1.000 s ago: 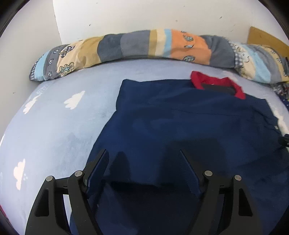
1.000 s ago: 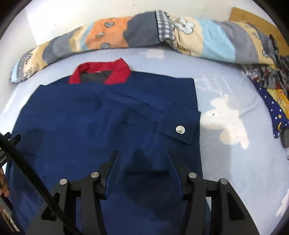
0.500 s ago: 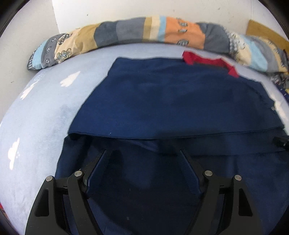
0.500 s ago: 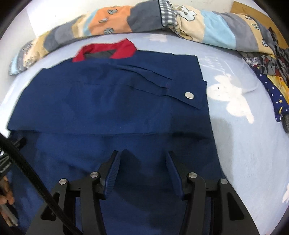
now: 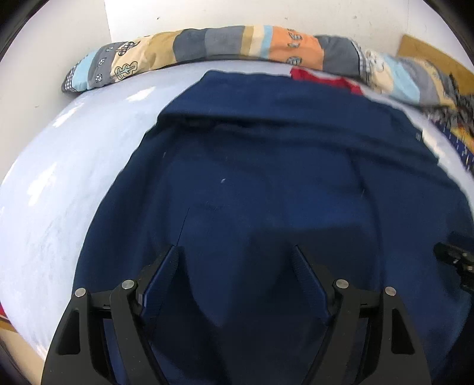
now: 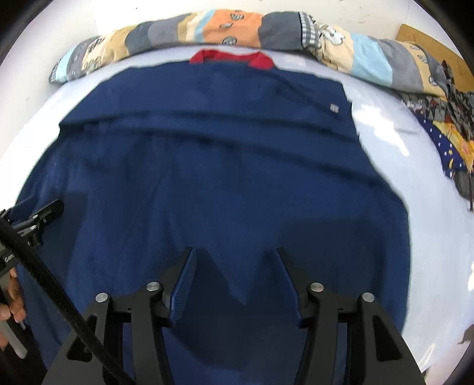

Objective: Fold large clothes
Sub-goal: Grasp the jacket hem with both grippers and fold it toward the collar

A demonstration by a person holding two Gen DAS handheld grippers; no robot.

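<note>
A large navy garment (image 5: 266, 165) with a red collar (image 5: 323, 77) lies spread on a pale blue bed sheet (image 5: 74, 165). It also fills the right wrist view (image 6: 225, 165), red collar (image 6: 231, 57) at the far end, with a horizontal fold line across its upper part. My left gripper (image 5: 237, 251) is open and empty, low over the garment's near left part. My right gripper (image 6: 234, 254) is open and empty over the near right part. Each gripper shows at the other view's edge.
A long patchwork bolster (image 5: 207, 44) lies along the far wall (image 6: 225, 26). A heap of patterned clothes (image 6: 444, 118) sits at the right side of the bed. The sheet (image 6: 414, 165) shows bare on both sides of the garment.
Both grippers have pulled back toward the near edge of the garment. The fold edge across the cloth now lies farther from them, and more navy cloth shows in front.
</note>
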